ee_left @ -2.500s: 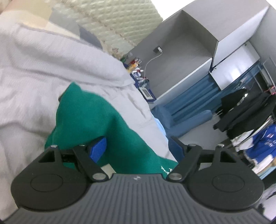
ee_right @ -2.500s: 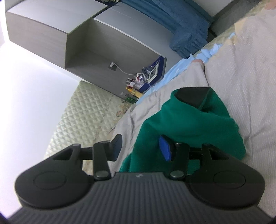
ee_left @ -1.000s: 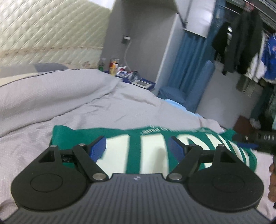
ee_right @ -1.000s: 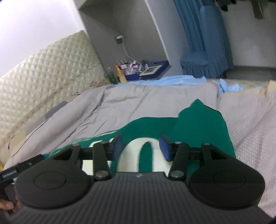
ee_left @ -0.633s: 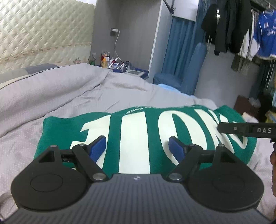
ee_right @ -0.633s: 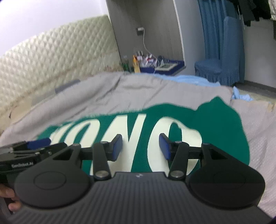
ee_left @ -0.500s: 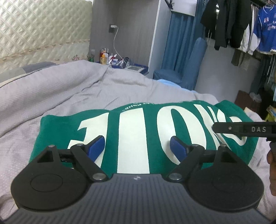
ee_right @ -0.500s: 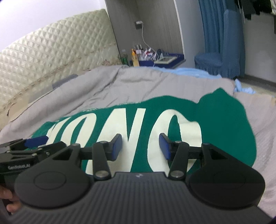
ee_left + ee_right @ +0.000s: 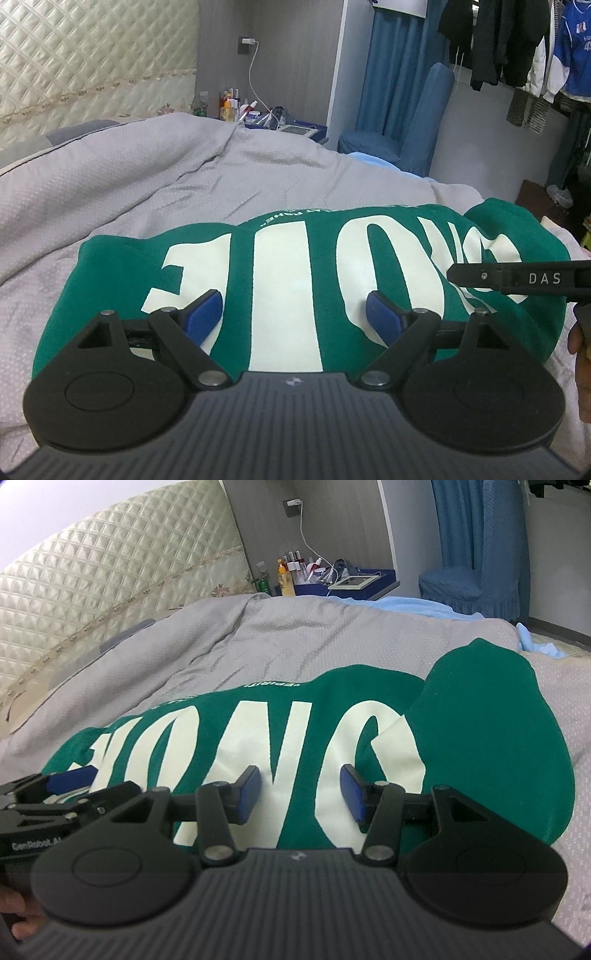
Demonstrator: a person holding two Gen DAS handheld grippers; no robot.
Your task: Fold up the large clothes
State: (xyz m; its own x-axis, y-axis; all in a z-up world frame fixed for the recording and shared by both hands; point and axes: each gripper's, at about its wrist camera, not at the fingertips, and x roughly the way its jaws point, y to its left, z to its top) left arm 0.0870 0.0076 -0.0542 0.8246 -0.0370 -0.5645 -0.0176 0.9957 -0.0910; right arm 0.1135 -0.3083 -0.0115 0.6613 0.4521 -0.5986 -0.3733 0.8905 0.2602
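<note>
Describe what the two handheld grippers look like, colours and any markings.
Both match: the left gripper and right gripper have a ribbed dark grey body, two round black discs, black linkage arms with silver pivots, and blue pads on the jaws. White lettering marks their sides.

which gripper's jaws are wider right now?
The left gripper: its blue pads stand far apart over the green shirt. The right gripper has a clearly narrower gap. Neither holds cloth.

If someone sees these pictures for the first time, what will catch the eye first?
First, the green garment with huge cream letters, lying flat on the grey bedspread in the middle of both views. Next, the blue-padded left gripper and right gripper, both open just above it and holding nothing.
</note>
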